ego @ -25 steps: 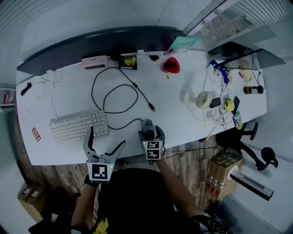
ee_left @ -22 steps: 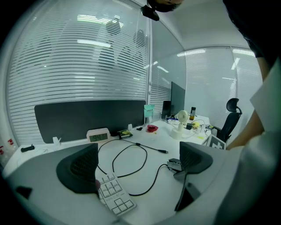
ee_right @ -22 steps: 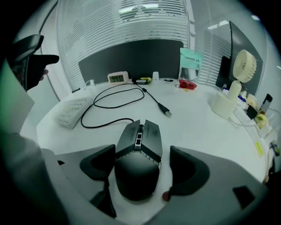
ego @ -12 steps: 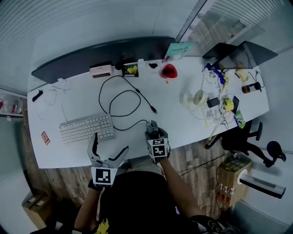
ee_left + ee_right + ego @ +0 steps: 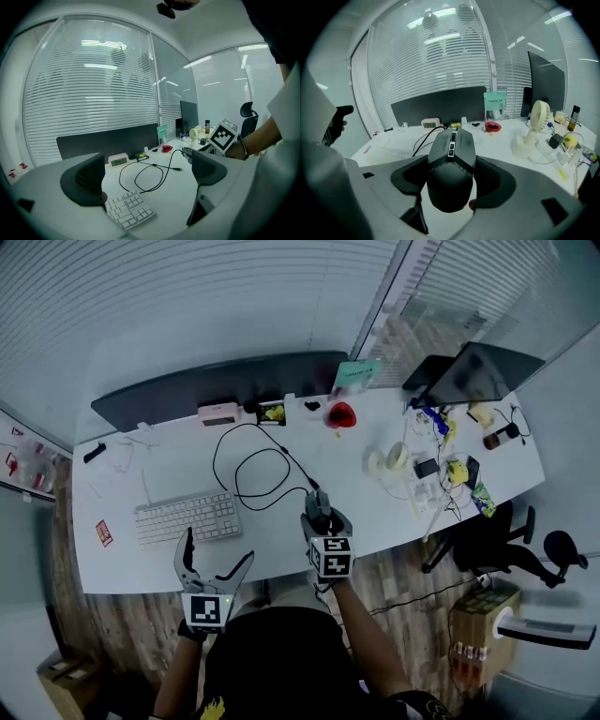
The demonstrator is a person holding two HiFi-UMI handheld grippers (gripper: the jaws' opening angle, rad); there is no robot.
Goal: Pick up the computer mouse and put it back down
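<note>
The head view looks steeply down from high above, taking in the whole desk (image 5: 281, 545); the camera on the left claw (image 5: 219, 545) looks almost level across it from the near edge; that on the right claw (image 5: 322, 514) sits close behind the mouse (image 5: 451, 159), tilted down; all three share the black cable (image 5: 248, 460) and the clock (image 5: 217, 412).

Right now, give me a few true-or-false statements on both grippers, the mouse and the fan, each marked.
The right gripper is shut on the mouse. True.
The left gripper holds the keyboard. False: its fingers stand apart, empty.
The mouse is clear of the desk. True.
The fan stands left of the keyboard. False: it stands to its right.
</note>
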